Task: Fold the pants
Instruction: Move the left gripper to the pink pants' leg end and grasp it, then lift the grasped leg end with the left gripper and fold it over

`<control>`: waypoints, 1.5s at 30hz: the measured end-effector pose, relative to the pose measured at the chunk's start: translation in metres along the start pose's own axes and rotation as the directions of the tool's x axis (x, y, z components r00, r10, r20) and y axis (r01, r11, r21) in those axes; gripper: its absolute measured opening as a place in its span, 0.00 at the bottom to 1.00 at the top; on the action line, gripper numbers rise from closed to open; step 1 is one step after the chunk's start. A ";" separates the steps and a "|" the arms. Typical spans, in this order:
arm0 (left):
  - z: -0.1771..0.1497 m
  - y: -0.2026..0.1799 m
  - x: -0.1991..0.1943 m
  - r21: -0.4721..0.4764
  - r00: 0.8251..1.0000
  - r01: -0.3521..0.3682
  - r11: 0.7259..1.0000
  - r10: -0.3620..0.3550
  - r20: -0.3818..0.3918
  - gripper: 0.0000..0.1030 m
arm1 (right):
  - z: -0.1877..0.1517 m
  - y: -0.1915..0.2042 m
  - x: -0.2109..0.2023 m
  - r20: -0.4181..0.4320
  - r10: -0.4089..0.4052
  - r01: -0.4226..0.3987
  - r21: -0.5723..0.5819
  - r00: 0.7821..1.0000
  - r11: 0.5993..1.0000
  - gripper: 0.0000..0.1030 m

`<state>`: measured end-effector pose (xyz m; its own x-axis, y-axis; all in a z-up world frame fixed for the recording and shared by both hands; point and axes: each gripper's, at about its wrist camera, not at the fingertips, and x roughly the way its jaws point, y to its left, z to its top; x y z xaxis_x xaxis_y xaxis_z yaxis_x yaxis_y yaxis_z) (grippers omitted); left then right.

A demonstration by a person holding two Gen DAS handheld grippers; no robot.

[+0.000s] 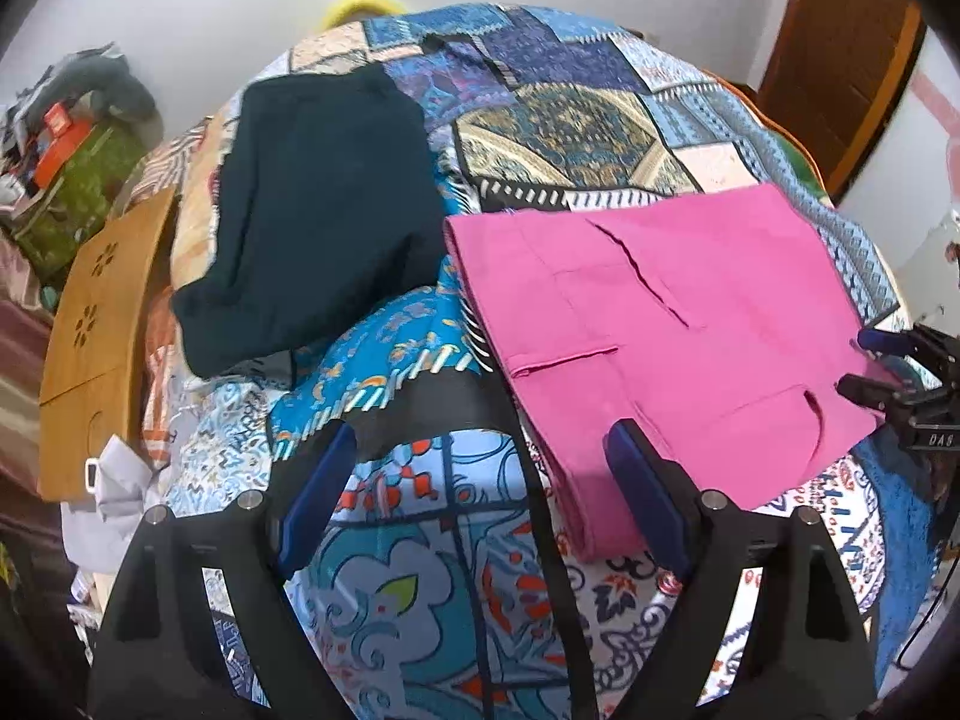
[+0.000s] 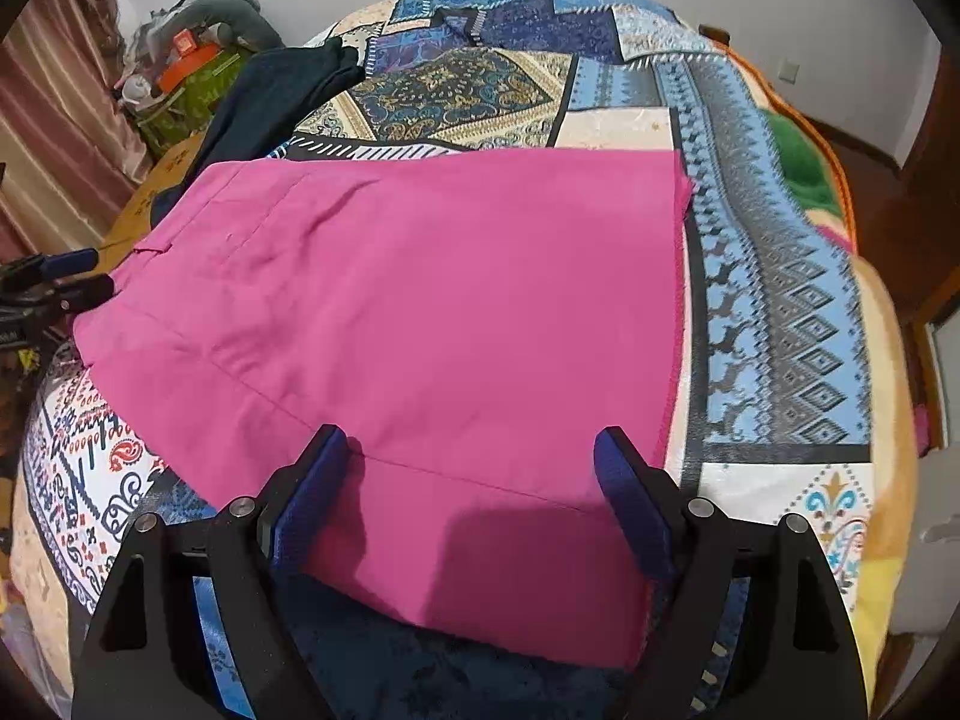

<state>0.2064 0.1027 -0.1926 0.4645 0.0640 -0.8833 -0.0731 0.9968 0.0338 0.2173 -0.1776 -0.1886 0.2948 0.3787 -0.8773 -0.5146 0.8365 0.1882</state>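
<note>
Pink pants (image 1: 672, 330) lie folded flat on a patterned bedspread (image 1: 420, 540); they fill the middle of the right wrist view (image 2: 420, 330). My left gripper (image 1: 480, 450) is open and empty, above the bedspread just left of the pants' near edge. My right gripper (image 2: 471, 450) is open and empty, its fingers spread above the near end of the pants. The right gripper also shows at the right edge of the left wrist view (image 1: 864, 363), and the left gripper at the left edge of the right wrist view (image 2: 90, 273).
A dark folded garment (image 1: 312, 222) lies on the bed beyond the pants to the left. A wooden board (image 1: 102, 336) leans at the bed's left side, with a pile of clutter (image 1: 72, 138) behind it. A brown door (image 1: 840, 54) stands far right.
</note>
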 end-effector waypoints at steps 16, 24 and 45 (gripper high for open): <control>-0.017 -0.009 -0.031 -0.230 0.983 0.182 0.956 -0.181 0.026 0.84 | 0.027 0.059 -0.027 0.203 0.076 -0.062 -0.071 0.976 0.996 0.79; -0.035 -0.016 -0.029 -0.299 0.949 0.300 0.906 -0.316 -0.004 0.83 | 0.015 0.071 0.007 0.112 0.065 -0.053 -0.103 0.992 0.993 0.79; -0.003 -0.023 0.016 -0.354 0.933 0.327 0.876 -0.359 -0.029 0.31 | 0.007 0.067 0.005 0.106 0.091 -0.084 -0.064 0.990 0.994 0.79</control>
<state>0.2124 0.0806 -0.2090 0.4341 -0.2999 -0.8495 -0.2248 0.8771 -0.4245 0.1904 -0.1170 -0.1777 0.3305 0.4927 -0.8050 -0.5882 0.7746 0.2326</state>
